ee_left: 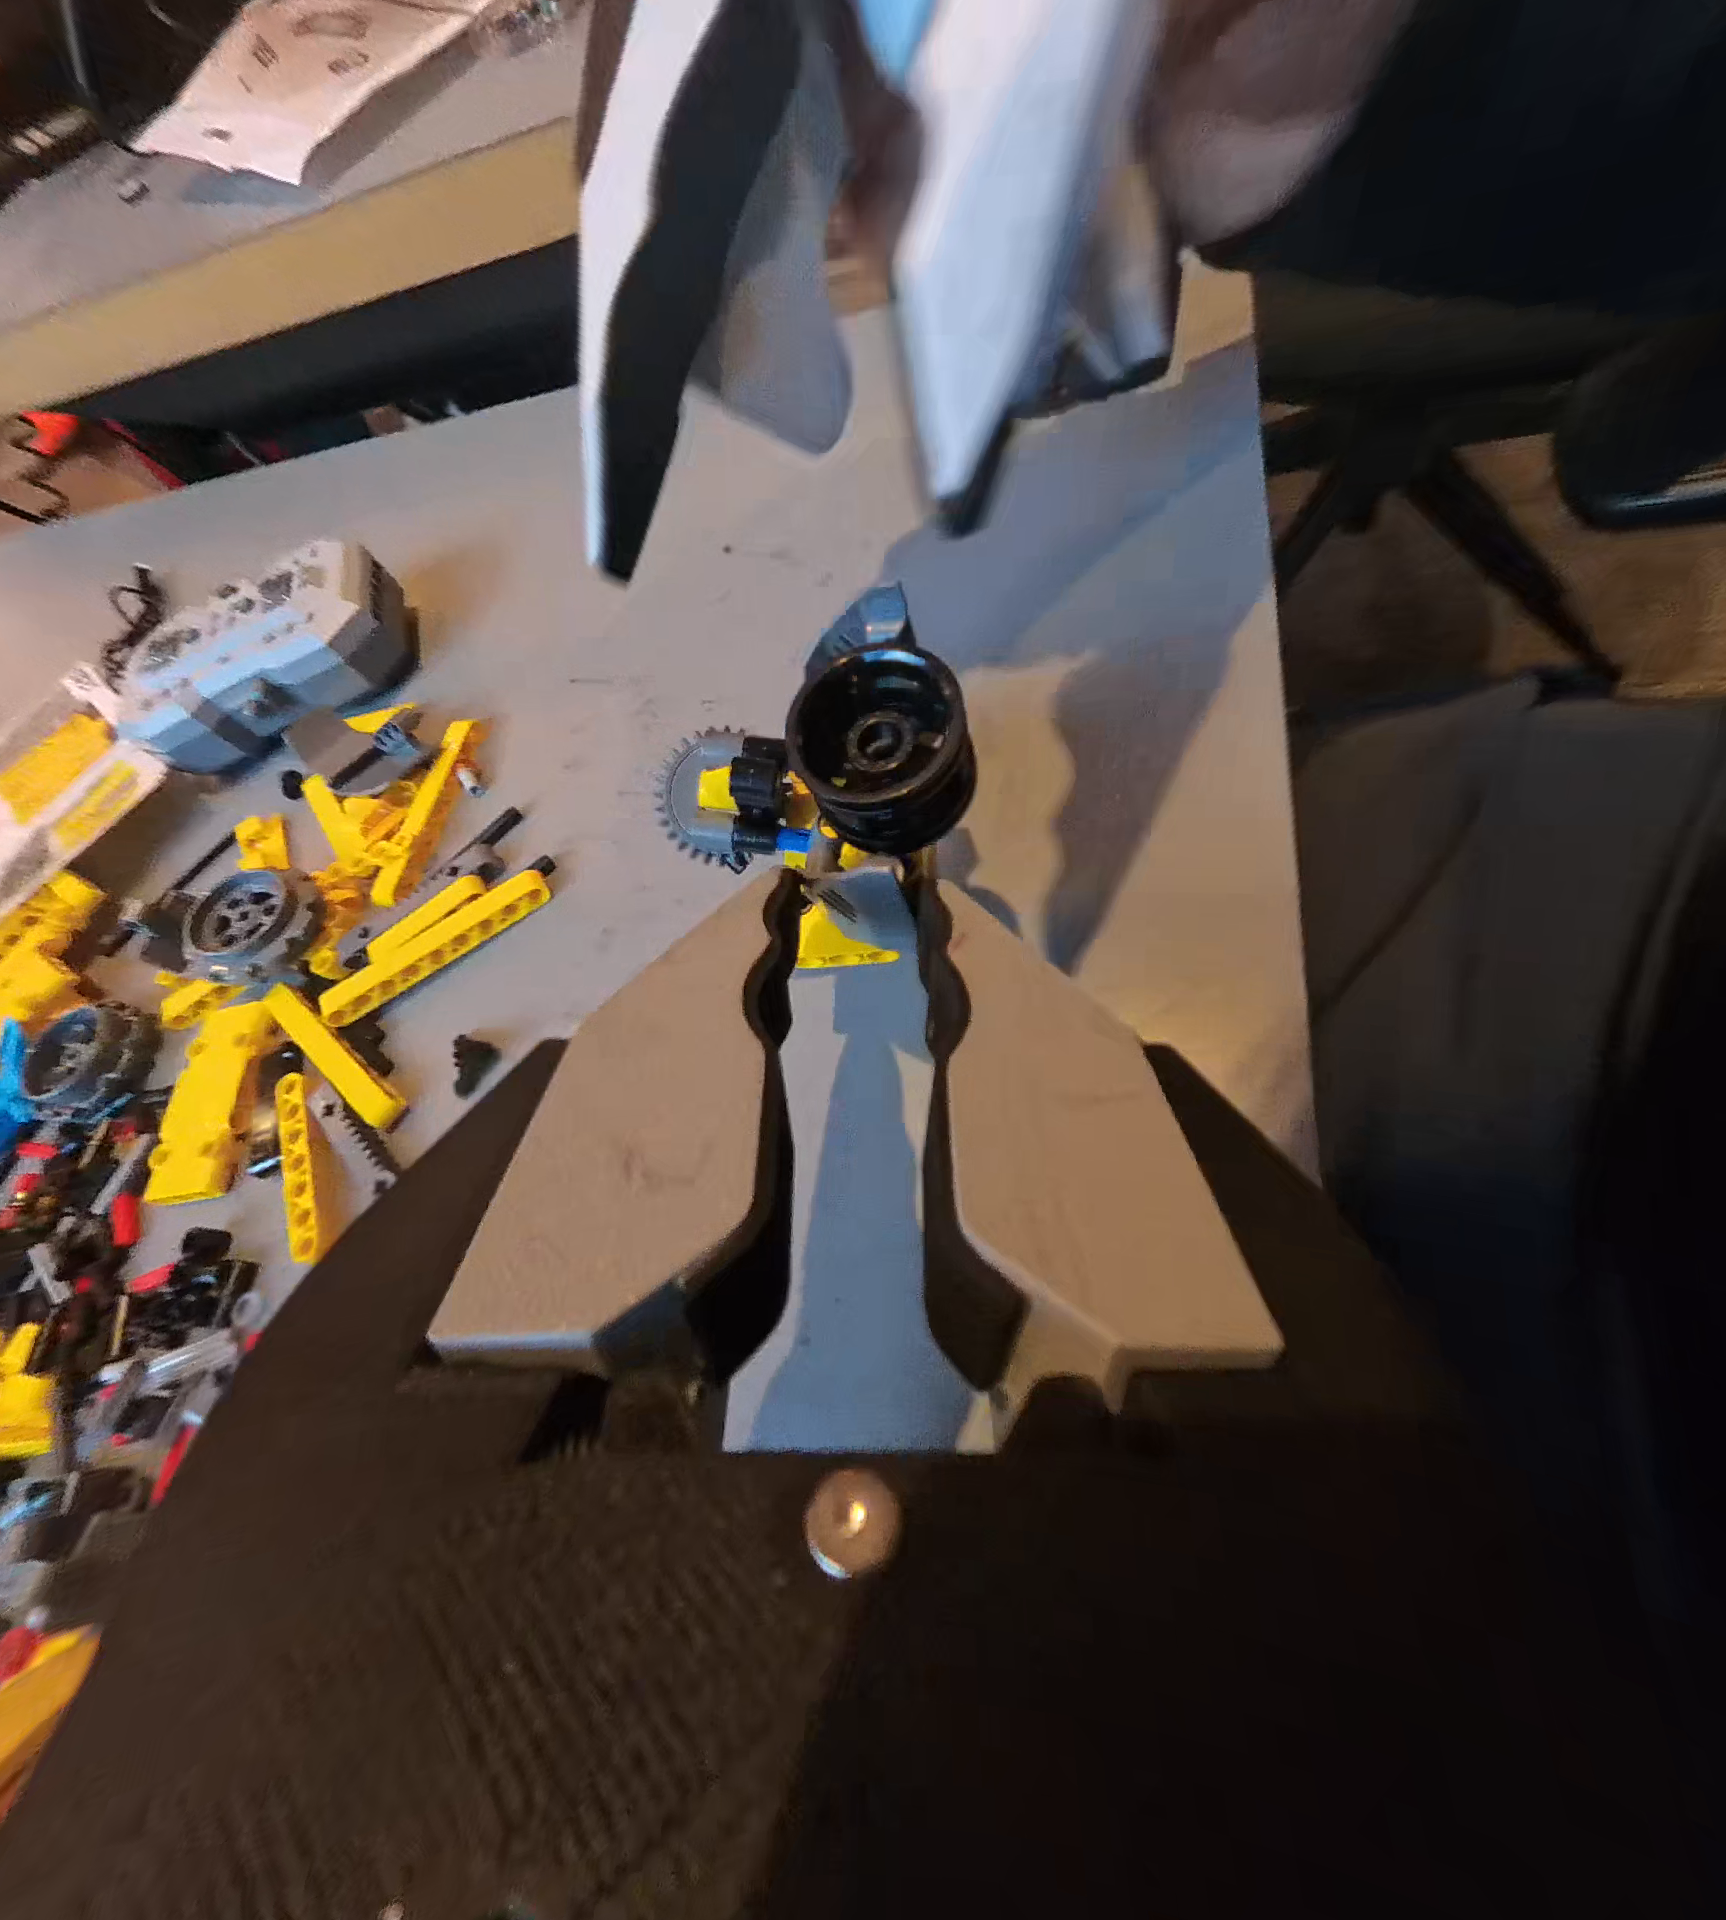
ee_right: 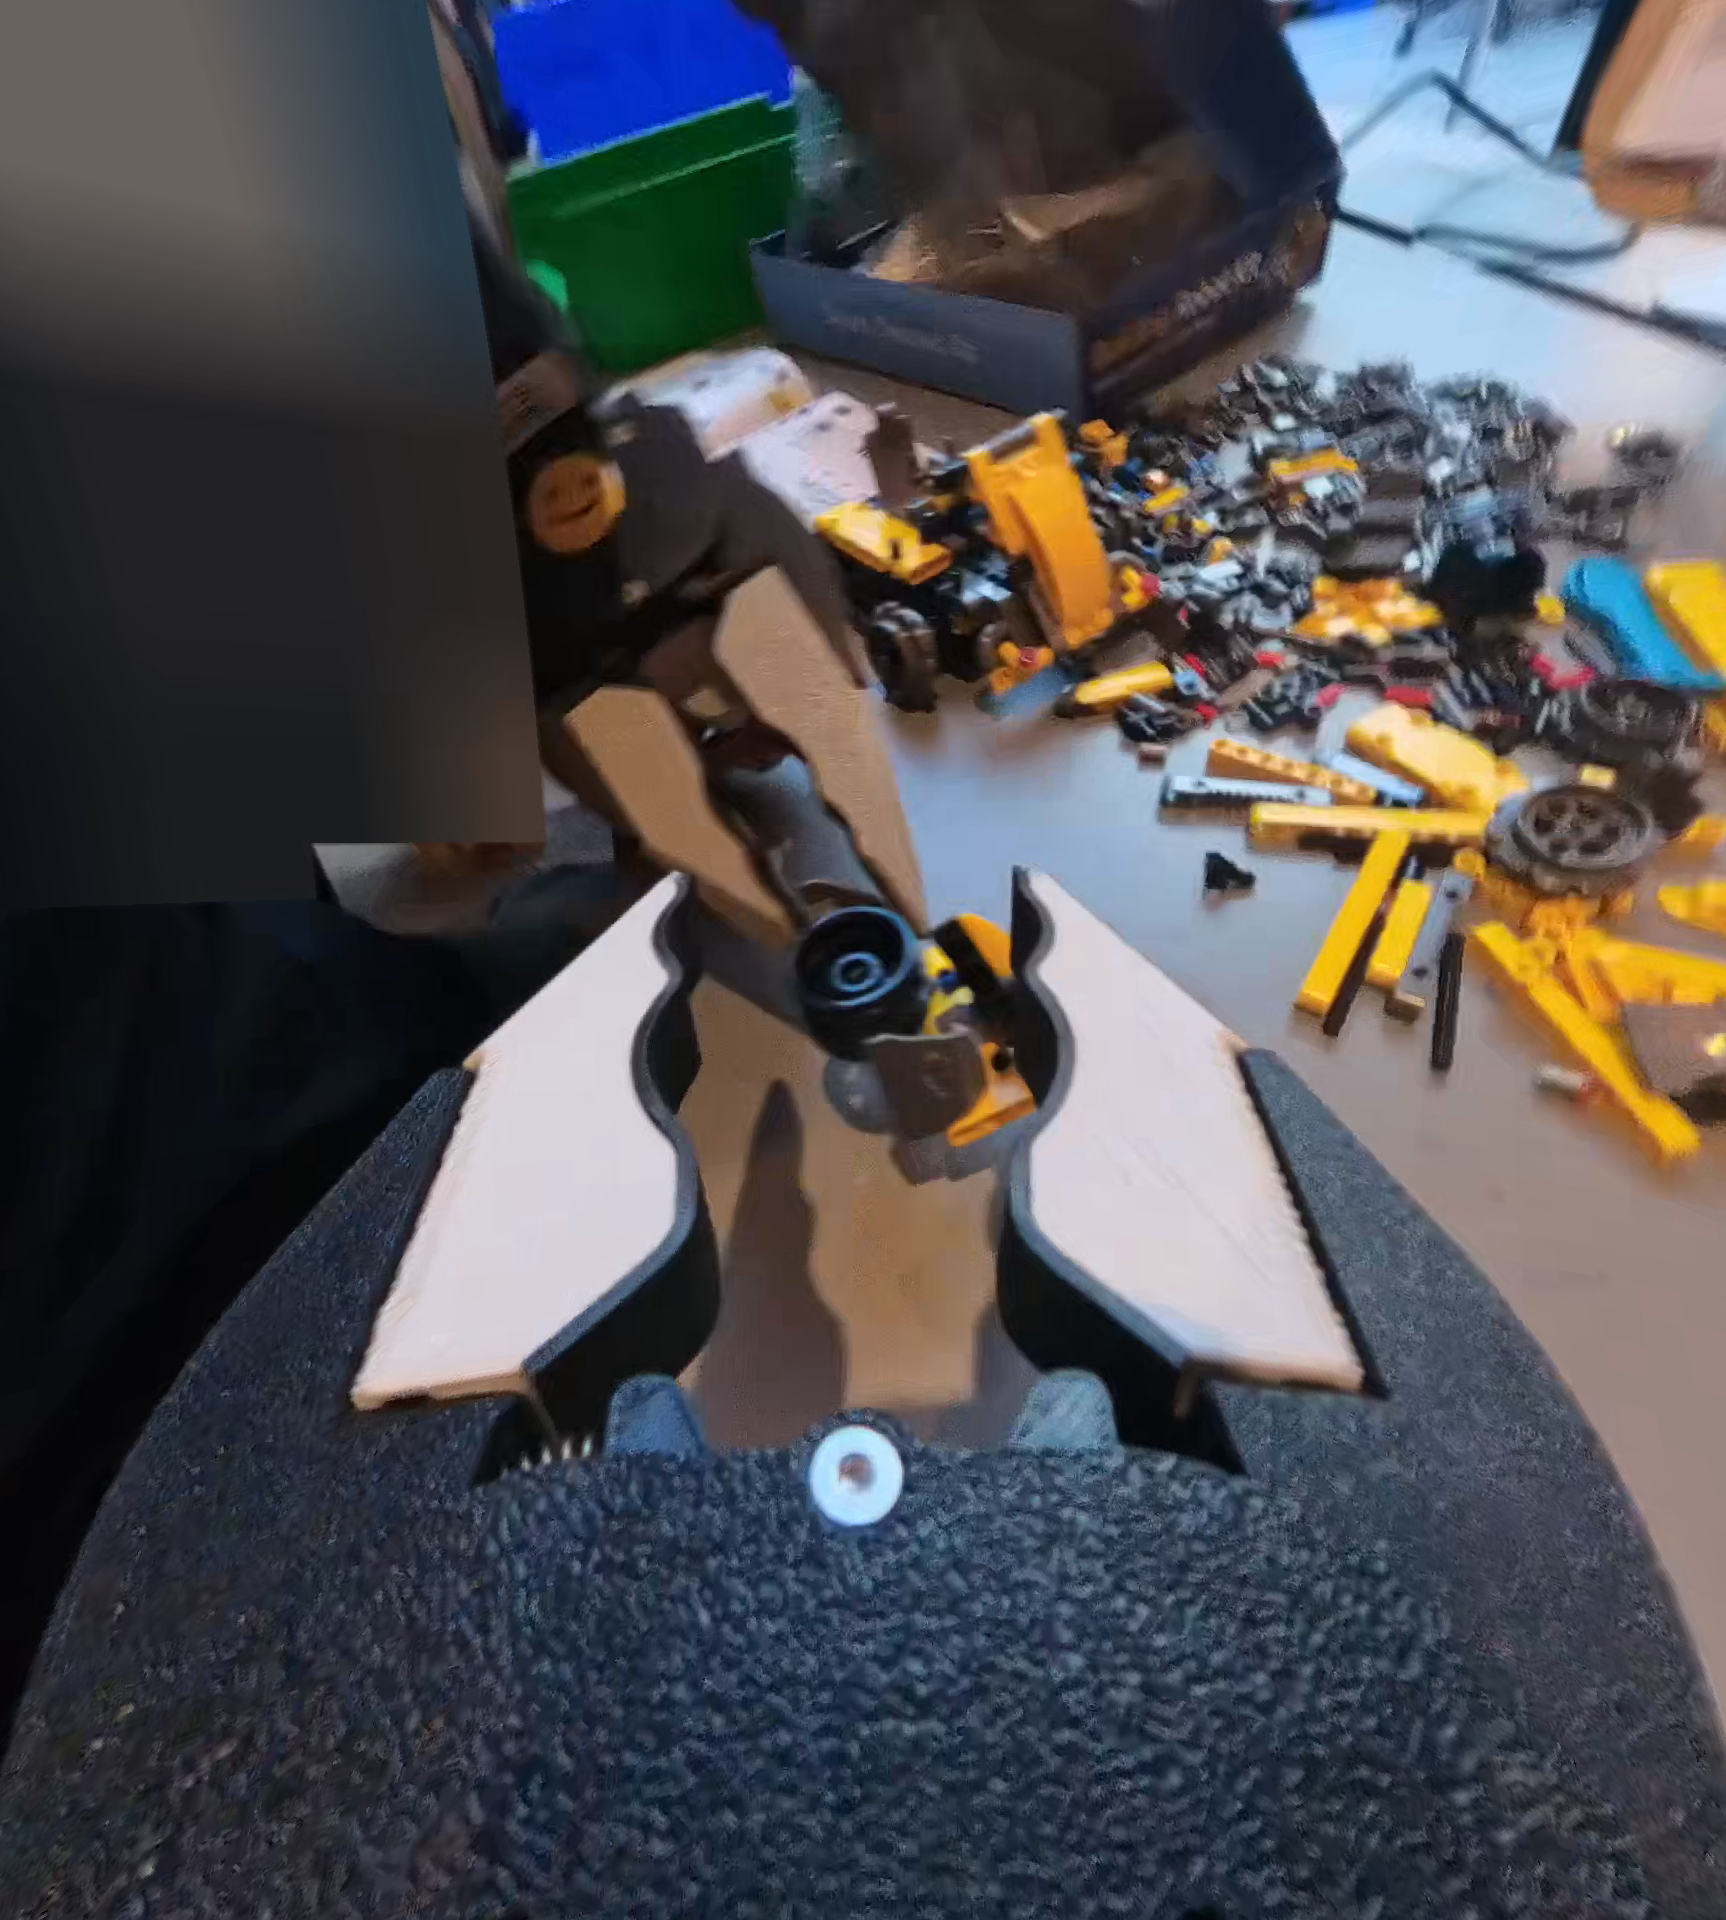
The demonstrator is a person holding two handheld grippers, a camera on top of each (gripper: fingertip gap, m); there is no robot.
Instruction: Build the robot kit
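My left gripper (ee_left: pixel 856 894) is shut on the yellow base of a small brick assembly (ee_left: pixel 843 940), held above the table. The assembly carries a black wheel hub (ee_left: pixel 874 748) on top and a grey gear (ee_left: pixel 693 795) at its left. My right gripper (ee_right: pixel 851 891) is open, and its jaws stand on either side of the same assembly (ee_right: pixel 926 1060). The hub (ee_right: pixel 854 971) lies between them, and the yellow part sits close to the right finger. The left gripper's tan fingers (ee_right: pixel 797 675) reach in from the upper left. In the left wrist view the right gripper (ee_left: pixel 786 535) is blurred at the top.
A pile of yellow, black and blue bricks (ee_left: pixel 246 987) with a grey block (ee_left: pixel 267 644) covers the table's left part. The table edge (ee_left: pixel 1274 727) runs at the right, with a chair beyond. The right wrist view shows the pile (ee_right: pixel 1358 582), a tyre (ee_right: pixel 1576 831), a green bin (ee_right: pixel 651 229) and a dark box (ee_right: pixel 1046 291). The left gripper's tips are roughly 6 cm from the right gripper's.
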